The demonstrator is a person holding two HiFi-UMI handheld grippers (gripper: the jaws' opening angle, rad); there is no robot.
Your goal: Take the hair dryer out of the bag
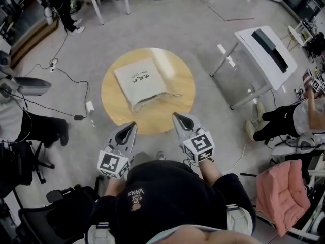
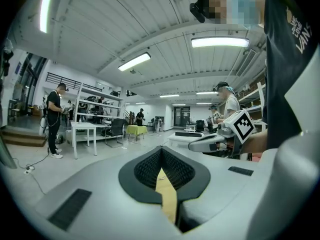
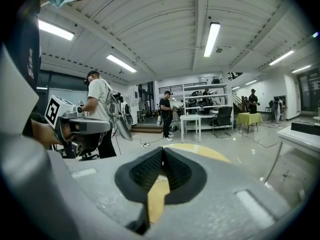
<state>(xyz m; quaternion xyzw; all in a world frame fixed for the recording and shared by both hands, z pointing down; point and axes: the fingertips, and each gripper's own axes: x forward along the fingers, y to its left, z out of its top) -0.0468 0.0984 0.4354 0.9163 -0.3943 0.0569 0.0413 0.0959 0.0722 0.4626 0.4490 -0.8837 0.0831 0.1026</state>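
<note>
Grey floor fills the head view of a workshop. At far left a black power cable [image 1: 61,75] trails across it, and a person in dark clothes [image 1: 58,4] stands at the top left corner.

The left gripper [image 1: 134,124] is grey with a marker cube, held low in the frame. Its jaws are pressed together with nothing between them, as the left gripper view [image 2: 161,151] confirms. Its tip reaches the near rim of a round wooden table [image 1: 114,108].

An off-white cloth bag [image 1: 140,83] with dark print lies in the middle of that table, its drawstring end turned toward the wearer. The hair dryer itself does not show.

The right gripper [image 1: 174,115] sits just right of the left one, also at the table's near rim and apart from the bag. Its jaws are likewise closed on nothing, which the right gripper view [image 3: 162,151] shows too.

Farther right stands a white table [image 1: 256,42], and a pink cloth [image 1: 282,192] hangs over a chair at lower right.
</note>
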